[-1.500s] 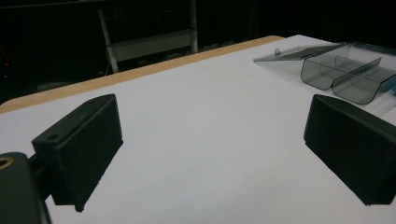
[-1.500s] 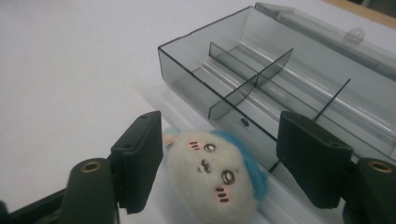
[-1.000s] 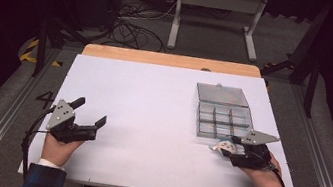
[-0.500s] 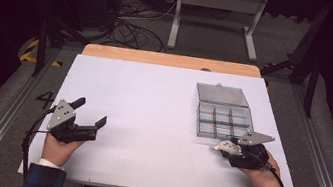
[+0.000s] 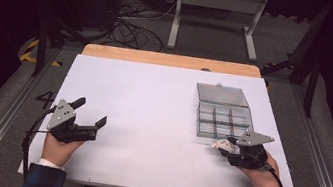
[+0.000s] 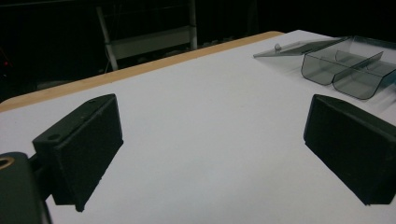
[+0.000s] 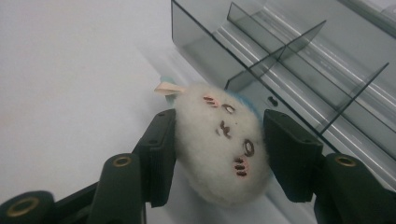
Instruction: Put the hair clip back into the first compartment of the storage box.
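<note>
A small white plush toy (image 7: 223, 144) with a stitched face and a bit of blue on its back sits between the jaws of my right gripper (image 7: 219, 154), which is shut on it. In the high view the plush toy (image 5: 222, 144) is at the near left corner of a clear grey compartment box (image 5: 223, 120), whose lid (image 5: 222, 94) lies open behind it. My right gripper (image 5: 226, 148) is at the table's right front. My left gripper (image 5: 89, 112) rests open at the left front, nothing between its jaws, and its own view shows the left gripper (image 6: 212, 154) over bare white tabletop.
The white table (image 5: 152, 106) has a wooden strip (image 5: 170, 59) along its far edge. In the left gripper view the compartment box (image 6: 348, 65) lies far off to the right. Cables and a metal stand (image 5: 215, 10) are on the floor beyond the table.
My right gripper has shifted slightly with the plush toy beside the box's near corner. The left gripper has stayed where it was, open.
</note>
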Motion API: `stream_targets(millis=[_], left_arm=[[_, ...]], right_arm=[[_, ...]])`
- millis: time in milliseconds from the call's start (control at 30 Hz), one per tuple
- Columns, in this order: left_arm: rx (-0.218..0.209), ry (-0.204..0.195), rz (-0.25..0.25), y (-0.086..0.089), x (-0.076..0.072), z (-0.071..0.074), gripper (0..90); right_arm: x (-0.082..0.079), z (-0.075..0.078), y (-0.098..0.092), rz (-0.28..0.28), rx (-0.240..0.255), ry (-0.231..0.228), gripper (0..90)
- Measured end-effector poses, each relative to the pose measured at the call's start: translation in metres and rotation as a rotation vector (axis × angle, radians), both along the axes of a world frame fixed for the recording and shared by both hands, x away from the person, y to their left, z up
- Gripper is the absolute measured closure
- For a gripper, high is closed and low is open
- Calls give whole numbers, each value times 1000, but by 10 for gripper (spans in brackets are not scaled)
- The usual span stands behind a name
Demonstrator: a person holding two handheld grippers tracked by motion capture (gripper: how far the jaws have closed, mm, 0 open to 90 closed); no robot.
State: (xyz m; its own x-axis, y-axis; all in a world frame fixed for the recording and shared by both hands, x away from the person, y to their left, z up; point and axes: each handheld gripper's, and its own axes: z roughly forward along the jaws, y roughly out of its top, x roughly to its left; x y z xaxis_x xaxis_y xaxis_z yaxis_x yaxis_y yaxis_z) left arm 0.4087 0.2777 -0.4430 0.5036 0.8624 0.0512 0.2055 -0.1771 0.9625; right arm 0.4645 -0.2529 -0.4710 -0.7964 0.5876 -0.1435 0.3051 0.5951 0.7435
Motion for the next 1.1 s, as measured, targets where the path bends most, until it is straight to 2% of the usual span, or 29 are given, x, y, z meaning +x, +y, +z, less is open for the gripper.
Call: stream_targets(millis=[300,500,700,1100], left_arm=[[0,2,1,0,0,0,50],[3,2,-5,-1,0,0,50],[2,6,-7,-1,1,-1,50],[4,6,-9,-1,1,-1,50]], right_arm=[[-1,5,1,-8,76,-23,487],[-1,7,1,-10,110,-32,493],[-1,10,0,-16,171,-41,501],[1,17,5,-47,230,-85,534]])
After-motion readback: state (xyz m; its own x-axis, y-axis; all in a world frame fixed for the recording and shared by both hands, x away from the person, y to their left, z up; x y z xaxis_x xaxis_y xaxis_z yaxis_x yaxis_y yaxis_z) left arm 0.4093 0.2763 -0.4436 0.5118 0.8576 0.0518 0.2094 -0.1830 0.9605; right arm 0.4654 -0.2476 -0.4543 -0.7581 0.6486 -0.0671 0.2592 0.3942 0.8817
